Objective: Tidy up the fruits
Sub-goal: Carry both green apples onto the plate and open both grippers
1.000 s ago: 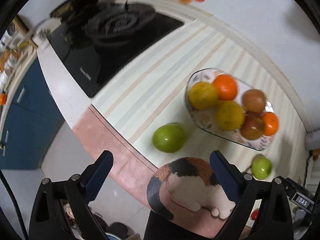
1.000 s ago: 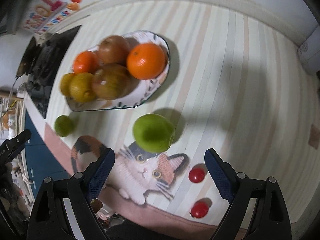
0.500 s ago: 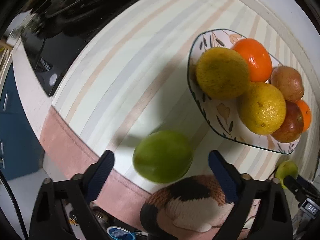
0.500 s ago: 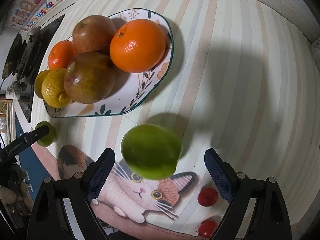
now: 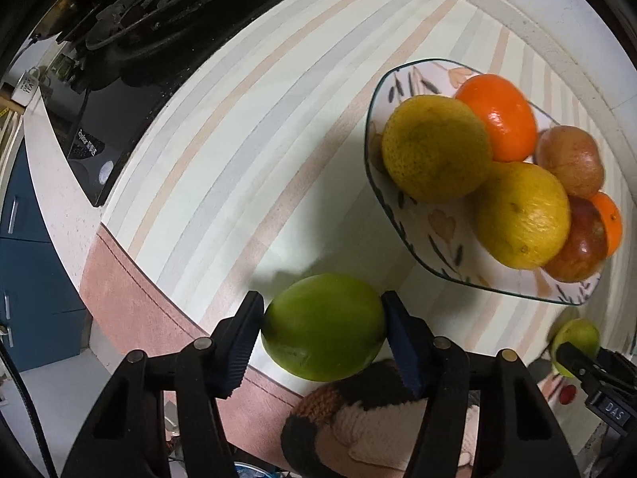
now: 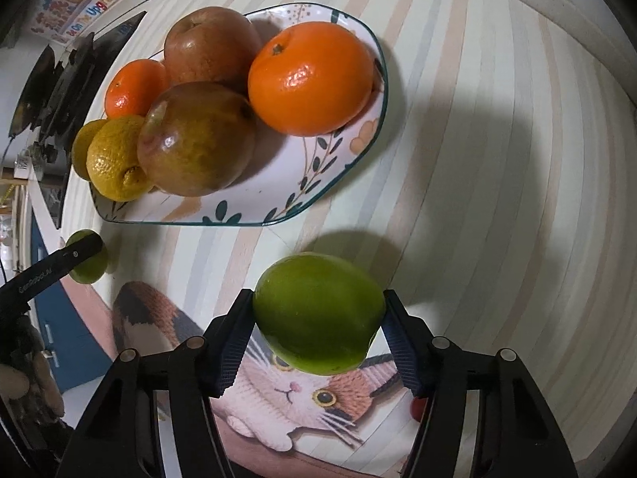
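My left gripper point(image 5: 323, 328) pinches a green fruit point(image 5: 324, 326), both blue pads point(image 5: 243, 344) pressed against its sides. It sits at the near edge of the striped mat point(image 5: 239, 151), just above the pink border point(image 5: 131, 302) and the printed cat point(image 5: 358, 410).

My right gripper point(image 6: 318, 332) pinches a second green fruit point(image 6: 318, 312) the same way, pads point(image 6: 235, 340) touching both its flanks, over the cat's face point(image 6: 302, 390).

The plate point(image 6: 278, 195) lies just beyond, apart from both held fruits. From the right wrist I see a big orange point(image 6: 312, 77) at its right, two brownish apples point(image 6: 197, 139) in the middle, a small orange point(image 6: 135, 87) behind them and two yellow citrus point(image 6: 115, 157) at the left end. From the left wrist the same plate point(image 5: 434, 235) shows the yellow citrus point(image 5: 436, 153) nearest me.

Each camera catches the other gripper's fruit at its edge: low right in the left view point(image 5: 575, 344), far left in the right view point(image 6: 89, 263). A red cherry tomato point(image 5: 567, 393) lies on the mat near the right gripper. The black hob point(image 5: 131, 51) sits beyond the mat's left end.
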A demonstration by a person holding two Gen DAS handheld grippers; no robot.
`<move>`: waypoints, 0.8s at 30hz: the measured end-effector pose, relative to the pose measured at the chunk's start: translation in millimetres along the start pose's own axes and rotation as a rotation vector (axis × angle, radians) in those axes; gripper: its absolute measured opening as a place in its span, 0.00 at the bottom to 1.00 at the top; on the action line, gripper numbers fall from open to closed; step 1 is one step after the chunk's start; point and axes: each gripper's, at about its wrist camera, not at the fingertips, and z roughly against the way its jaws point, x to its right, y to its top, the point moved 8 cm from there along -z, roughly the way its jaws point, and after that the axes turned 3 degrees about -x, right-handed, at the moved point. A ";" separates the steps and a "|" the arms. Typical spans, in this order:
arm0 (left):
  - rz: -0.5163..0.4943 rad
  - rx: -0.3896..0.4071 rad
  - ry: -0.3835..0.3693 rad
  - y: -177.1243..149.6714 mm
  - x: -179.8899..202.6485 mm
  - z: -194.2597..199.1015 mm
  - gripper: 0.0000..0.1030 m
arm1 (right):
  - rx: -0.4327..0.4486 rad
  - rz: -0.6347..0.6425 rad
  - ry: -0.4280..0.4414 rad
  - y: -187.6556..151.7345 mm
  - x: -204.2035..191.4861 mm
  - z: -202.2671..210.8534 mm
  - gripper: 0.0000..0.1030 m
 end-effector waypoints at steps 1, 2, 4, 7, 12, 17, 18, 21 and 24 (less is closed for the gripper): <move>0.001 0.004 -0.015 -1.6 0.1 5.7 0.56 | 0.004 -0.004 0.015 -1.4 -2.7 2.4 0.64; 0.003 0.011 -0.030 -1.8 -0.2 13.3 0.56 | 0.013 -0.005 0.028 -2.1 -4.7 7.7 0.64; 0.000 0.034 -0.077 -1.4 5.3 33.8 0.56 | 0.038 -0.011 0.060 0.1 -7.4 22.8 0.64; -0.011 0.084 -0.145 9.6 15.9 70.6 0.56 | 0.094 -0.029 0.109 12.7 -13.3 52.4 0.64; -0.053 0.156 -0.204 58.8 37.2 118.1 0.57 | 0.179 -0.043 0.125 66.3 -16.0 93.6 0.64; -0.106 0.153 -0.136 123.9 50.1 106.2 0.57 | 0.191 -0.057 0.068 124.1 -11.3 92.7 0.64; -0.115 0.138 -0.124 132.0 50.3 96.5 0.57 | 0.189 -0.063 0.059 134.1 -8.1 91.3 0.64; -0.128 0.079 -0.098 148.7 49.1 65.8 0.57 | 0.163 -0.085 0.048 157.5 -1.7 73.3 0.64; -0.119 0.018 -0.106 151.9 46.6 42.8 0.57 | 0.129 -0.098 0.055 167.7 1.5 55.1 0.64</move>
